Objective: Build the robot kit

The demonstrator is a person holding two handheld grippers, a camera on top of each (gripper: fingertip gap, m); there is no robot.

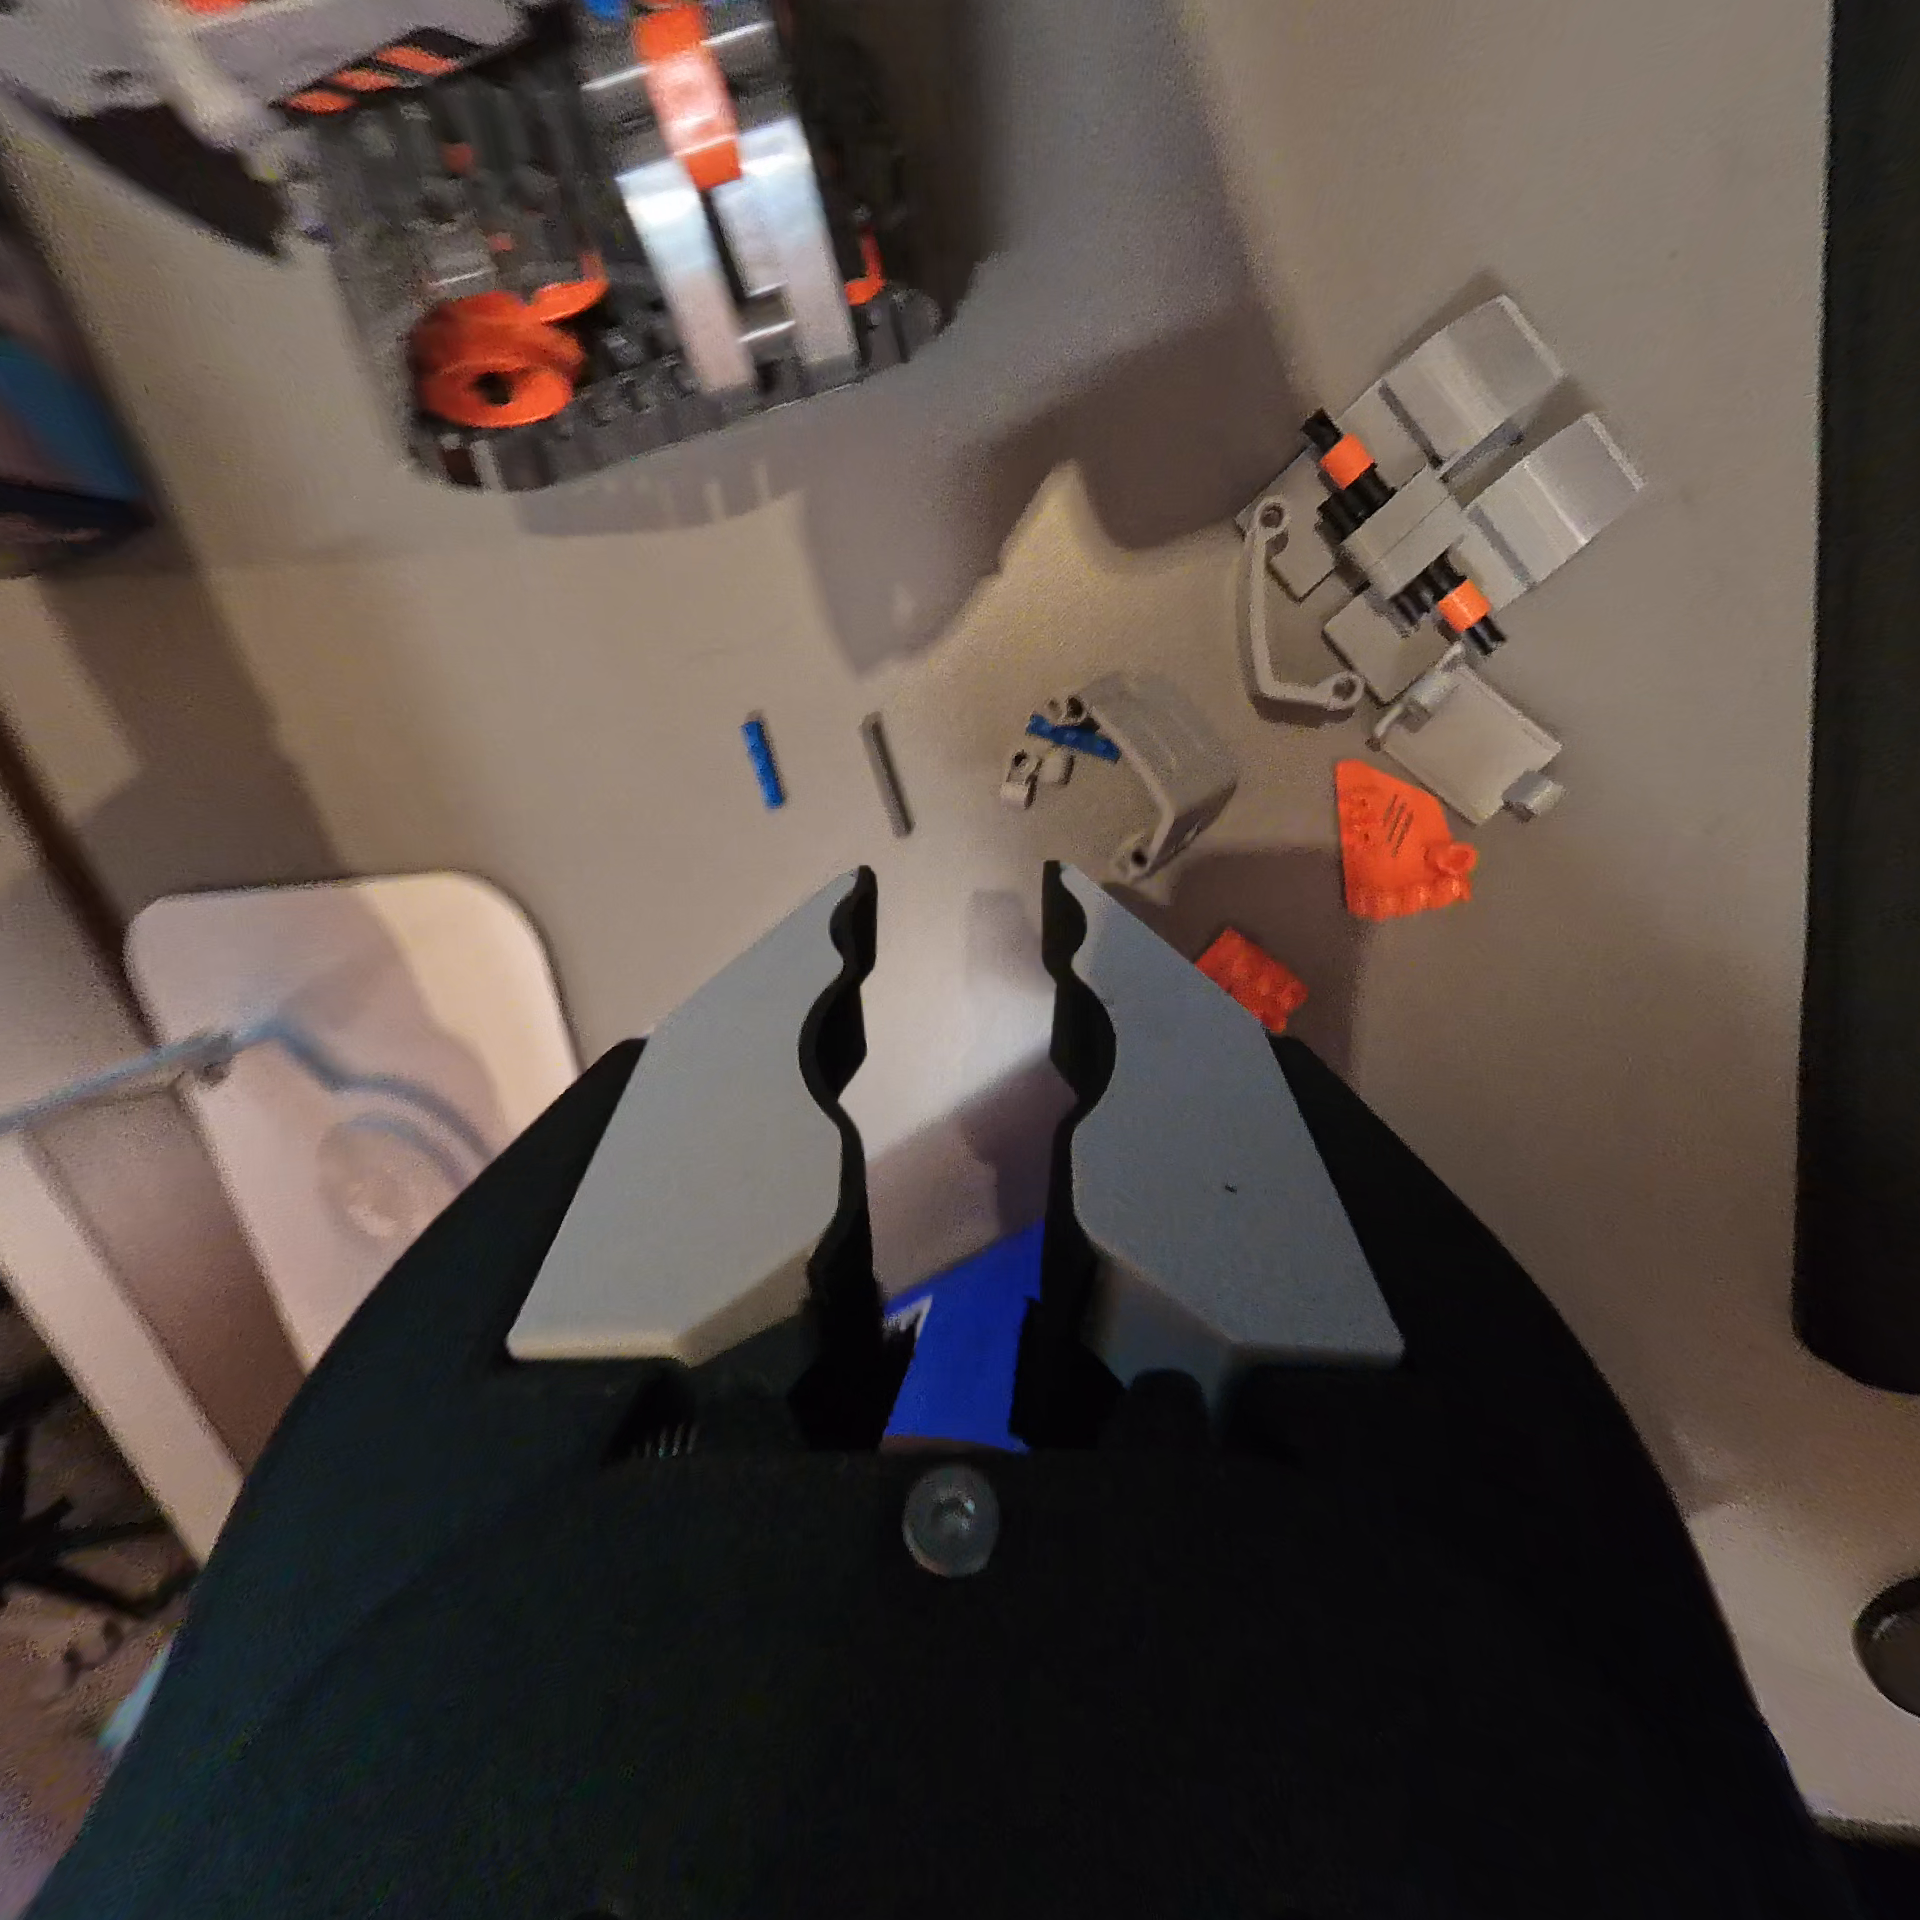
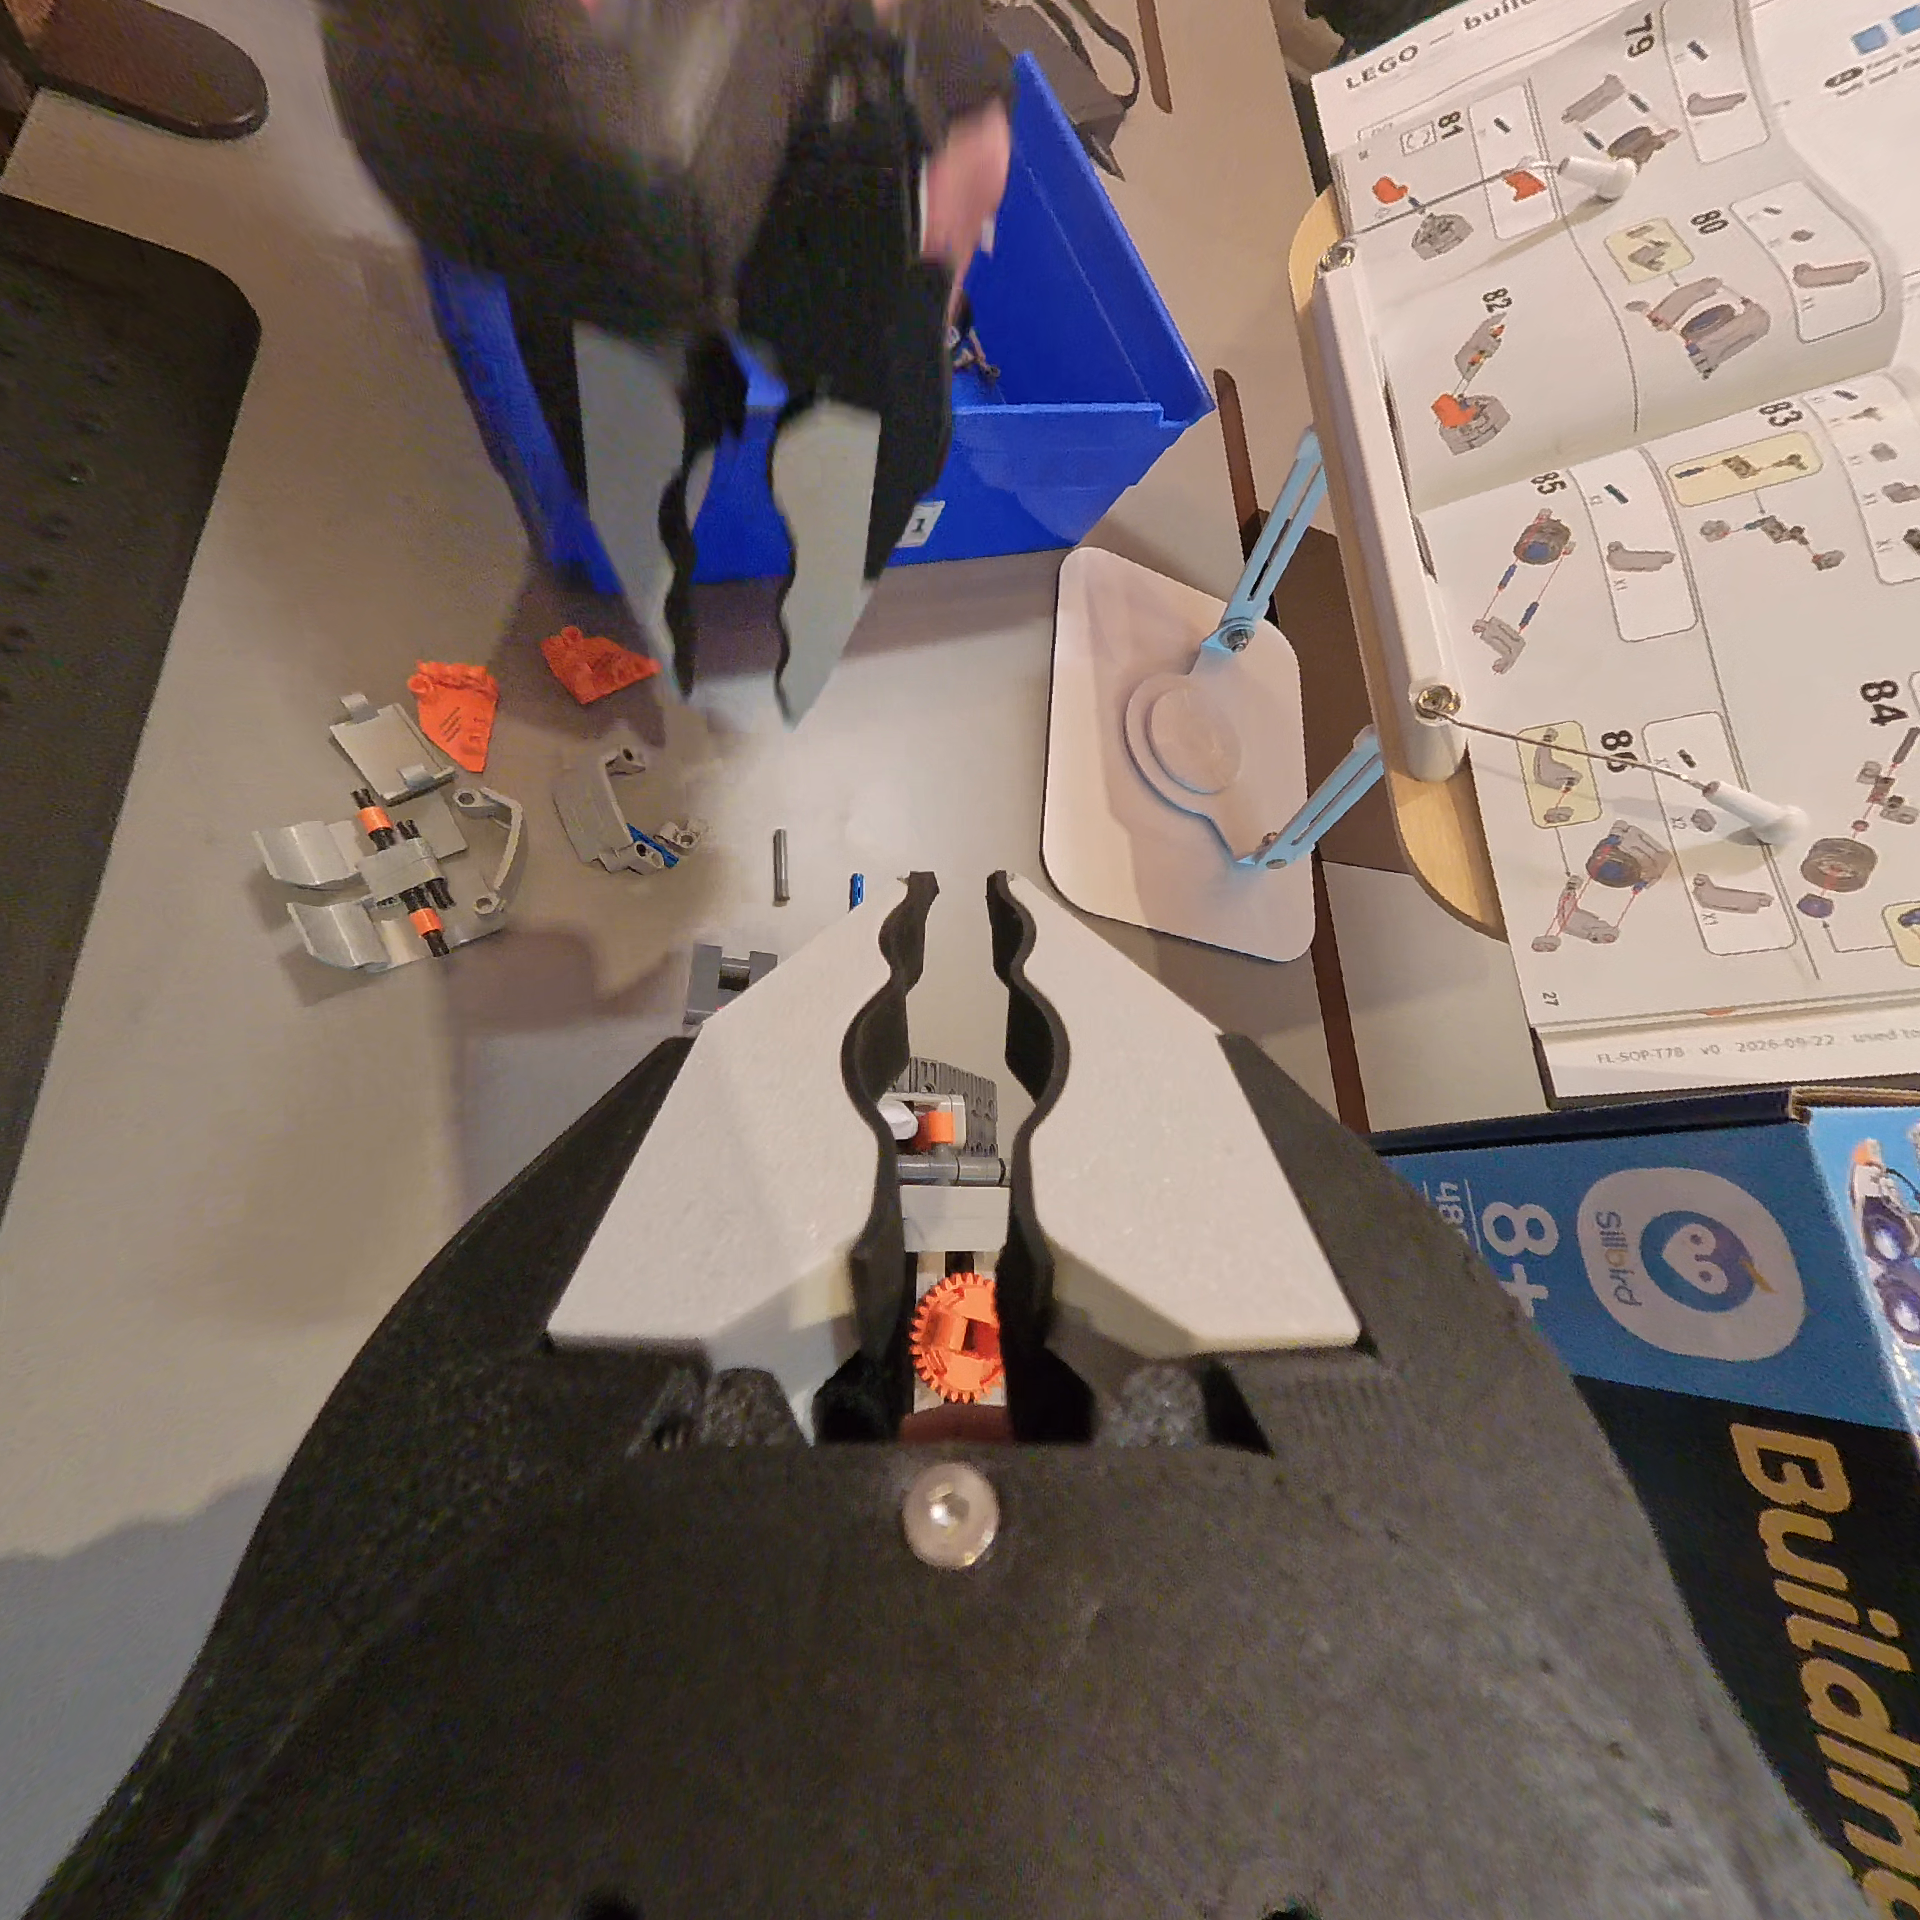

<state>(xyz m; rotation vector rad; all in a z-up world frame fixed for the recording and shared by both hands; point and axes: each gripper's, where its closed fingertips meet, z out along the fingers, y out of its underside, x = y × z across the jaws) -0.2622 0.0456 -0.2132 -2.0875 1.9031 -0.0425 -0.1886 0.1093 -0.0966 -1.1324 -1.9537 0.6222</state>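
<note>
Left tool [image 1: 958,883] parted, empty, above table [image 1: 520,644], right tool [image 2: 961,888] clamping brick model [image 2: 951,1164], lengthwise between fingers

pin [image 2: 855,890] beside axle [image 2: 780,864] | bin [image 2: 1060,343] behind | booklet [image 2: 1662,540] right of stand base [image 2: 1174,748]

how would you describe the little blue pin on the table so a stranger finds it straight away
Start at the blue bin on the grey table and come toward the right tongs. Just left of their tips lies the blue pin, beside a longer dark grey axle; it alone is short and blue.
</note>
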